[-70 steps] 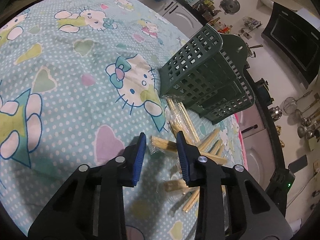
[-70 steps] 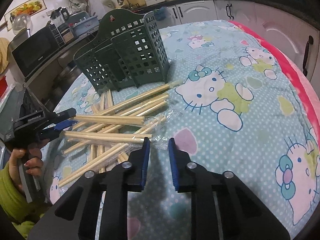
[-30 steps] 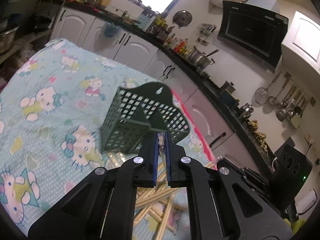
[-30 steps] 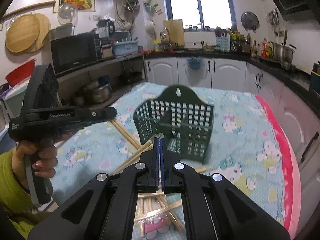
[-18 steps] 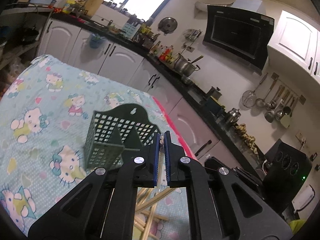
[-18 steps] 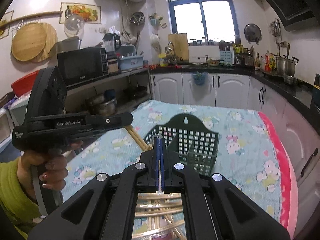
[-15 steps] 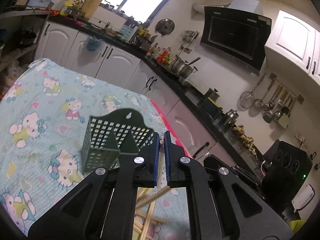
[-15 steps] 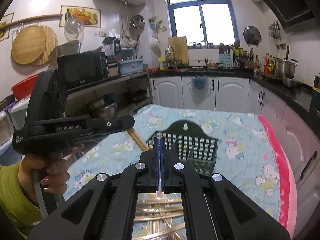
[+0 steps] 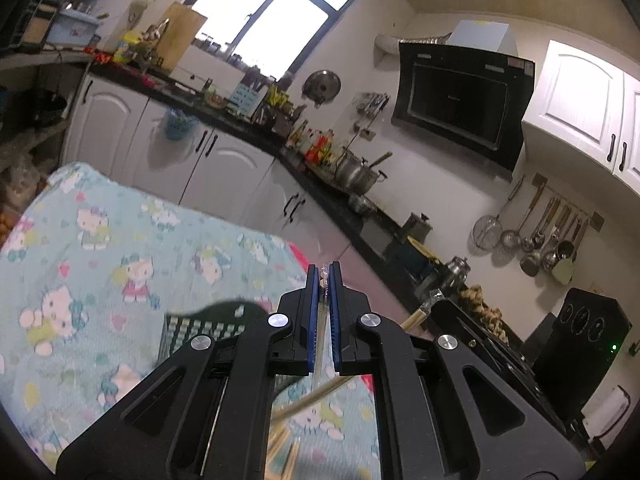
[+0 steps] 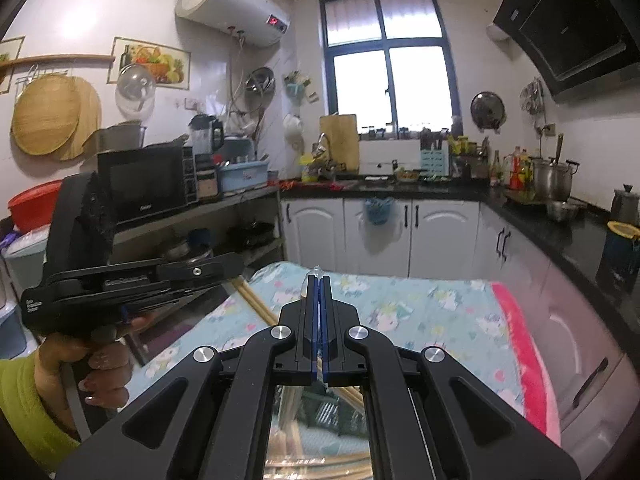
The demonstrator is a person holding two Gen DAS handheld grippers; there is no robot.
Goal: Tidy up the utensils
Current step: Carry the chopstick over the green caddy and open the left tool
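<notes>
Left wrist view: we clench both claws, left (image 9: 324,276) and right (image 10: 316,282), on one wrapped chopstick pack's (image 9: 325,270) ends, level above the caddy (image 9: 200,328), probably to tear it.

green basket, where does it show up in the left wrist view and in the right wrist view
Left wrist view: the green basket sits lower centre-left on the tablecloth, partly hidden behind the left claw.
Right wrist view: the basket shows only as a blurred dark green patch at bottom centre, seen through the frame of the right claw.
Shared landmark: the window.
</notes>
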